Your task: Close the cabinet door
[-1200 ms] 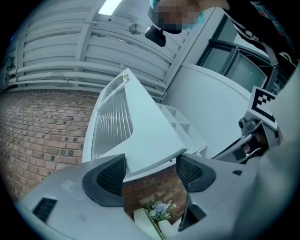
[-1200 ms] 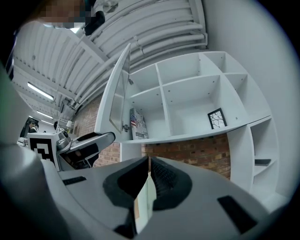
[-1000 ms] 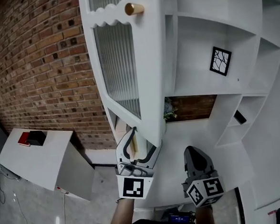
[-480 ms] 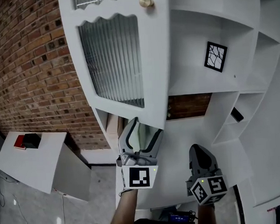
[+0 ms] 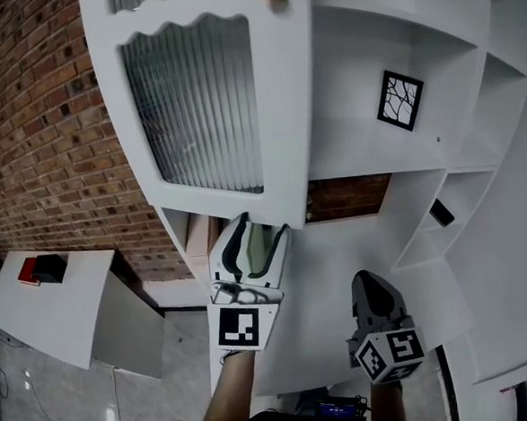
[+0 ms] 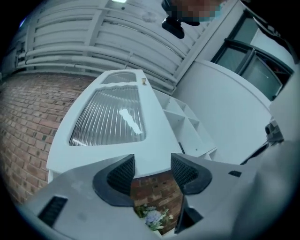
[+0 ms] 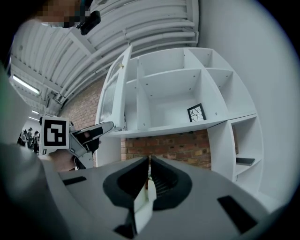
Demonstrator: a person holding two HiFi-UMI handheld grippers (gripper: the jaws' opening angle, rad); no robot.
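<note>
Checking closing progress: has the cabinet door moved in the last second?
Yes. The cabinet door has swung toward closing: its free edge now sits nearer the framed picture on the shelf.

The cabinet door (image 5: 211, 101) stands just before and above the left gripper (image 5: 258, 229), its lower edge near the jaws. The shelves (image 5: 368, 166) lie ahead of the right gripper (image 5: 368, 280), with a framed picture (image 5: 400, 100) in one compartment. A table (image 5: 45, 310) sits well left of the left gripper.

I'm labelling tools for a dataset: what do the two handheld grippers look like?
The left gripper is pale with black-lined jaws; the right gripper is dark grey with ribbed black pads. Each carries a white cube printed with black square markers. No sleeve shows on the left forearm.
</note>
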